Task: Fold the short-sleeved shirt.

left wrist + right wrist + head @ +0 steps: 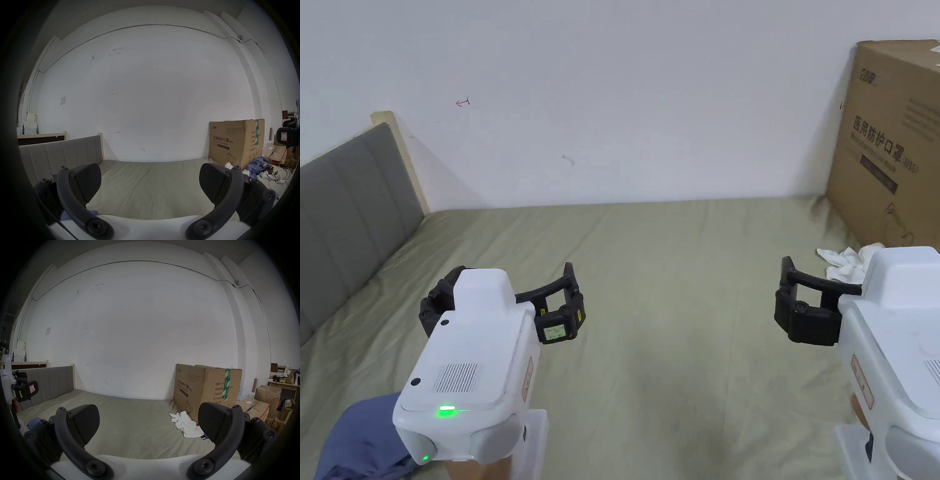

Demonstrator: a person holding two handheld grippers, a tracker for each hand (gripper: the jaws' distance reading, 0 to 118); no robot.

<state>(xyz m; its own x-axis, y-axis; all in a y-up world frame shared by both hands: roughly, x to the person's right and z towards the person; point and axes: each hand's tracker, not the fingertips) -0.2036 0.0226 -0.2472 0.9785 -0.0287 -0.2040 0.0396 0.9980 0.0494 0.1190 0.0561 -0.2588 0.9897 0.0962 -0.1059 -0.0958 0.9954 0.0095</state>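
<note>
Both jaws apart, empty: left gripper (150, 183), right gripper (148, 422). Blue shirt (359, 437) bunched at bed's (675, 300) near-left edge. We'd guess soft, light; pinch at shoulders.

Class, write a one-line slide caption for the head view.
Two open grippers, left and right, hover over a bed.

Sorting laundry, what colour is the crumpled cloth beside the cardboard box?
White; the crumpled cloth shows best in the right gripper view.

A bed (650, 262) with an olive sheet is seen below a white wall (625, 94); a grey headboard (344, 206) is seen at left.
</note>
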